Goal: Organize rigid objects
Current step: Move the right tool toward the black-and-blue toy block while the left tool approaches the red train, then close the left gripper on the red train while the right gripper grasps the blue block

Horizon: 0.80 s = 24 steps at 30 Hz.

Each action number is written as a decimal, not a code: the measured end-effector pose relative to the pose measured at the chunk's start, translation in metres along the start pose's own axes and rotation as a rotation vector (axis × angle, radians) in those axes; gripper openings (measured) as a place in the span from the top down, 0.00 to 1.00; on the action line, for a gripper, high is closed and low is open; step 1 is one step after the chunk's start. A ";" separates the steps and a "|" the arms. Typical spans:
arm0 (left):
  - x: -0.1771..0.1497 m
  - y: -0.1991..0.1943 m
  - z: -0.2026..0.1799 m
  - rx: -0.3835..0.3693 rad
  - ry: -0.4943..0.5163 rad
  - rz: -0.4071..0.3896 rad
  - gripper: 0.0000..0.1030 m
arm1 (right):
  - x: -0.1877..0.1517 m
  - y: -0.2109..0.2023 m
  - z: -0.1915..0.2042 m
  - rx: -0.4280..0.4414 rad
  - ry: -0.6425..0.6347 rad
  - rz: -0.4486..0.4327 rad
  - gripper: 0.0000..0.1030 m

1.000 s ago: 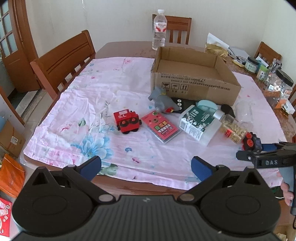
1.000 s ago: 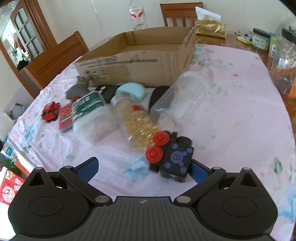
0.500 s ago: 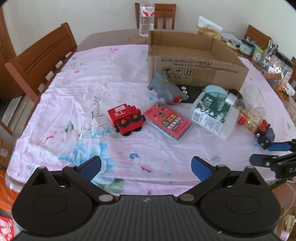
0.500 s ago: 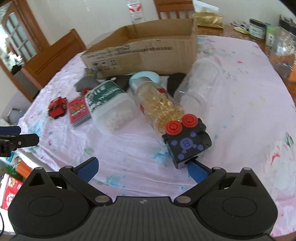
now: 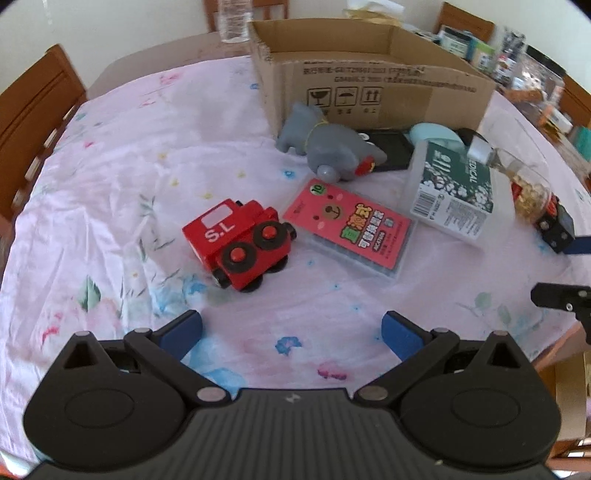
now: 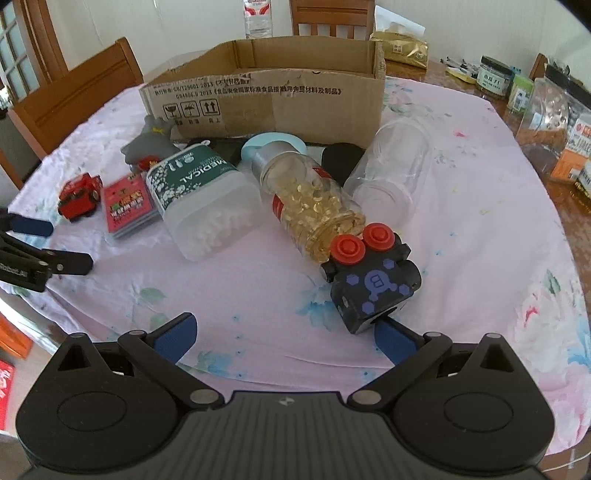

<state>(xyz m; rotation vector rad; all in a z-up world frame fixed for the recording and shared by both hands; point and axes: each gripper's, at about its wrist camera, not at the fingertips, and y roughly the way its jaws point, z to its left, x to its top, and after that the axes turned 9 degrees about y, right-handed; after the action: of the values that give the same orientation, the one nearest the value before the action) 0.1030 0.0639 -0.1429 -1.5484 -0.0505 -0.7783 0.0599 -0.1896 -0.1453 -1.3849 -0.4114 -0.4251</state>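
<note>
An open cardboard box stands at the back of the table; it also shows in the right wrist view. In front of it lie a red toy train, a pink card pack, a grey toy elephant, a green-labelled medical tub, a capsule bottle, a clear jar and a black toy train. My left gripper is open, just short of the red train. My right gripper is open; its right fingertip touches the black train.
A floral cloth covers the table. Wooden chairs stand at the left and back. A water bottle stands behind the box. Jars and packets crowd the right edge.
My left gripper has moved forward over the table toward the red train. My right gripper has shifted left, so the black train now sits by its right finger, turned slightly.
</note>
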 end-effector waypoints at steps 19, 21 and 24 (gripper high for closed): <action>0.014 -0.006 0.045 -0.077 0.221 -0.074 0.01 | -0.004 0.002 0.011 -0.079 -0.001 -0.048 0.00; 0.024 -0.006 0.052 -0.085 0.250 -0.092 0.01 | -0.004 0.003 0.011 -0.083 0.005 -0.049 0.00; 0.036 0.005 0.058 -0.113 0.314 -0.104 0.05 | -0.004 0.003 0.012 -0.090 0.015 -0.050 0.00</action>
<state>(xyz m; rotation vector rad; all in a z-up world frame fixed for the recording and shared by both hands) 0.1584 0.1003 -0.1256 -1.5218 0.1476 -1.1151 0.0574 -0.1772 -0.1481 -1.4603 -0.4193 -0.5001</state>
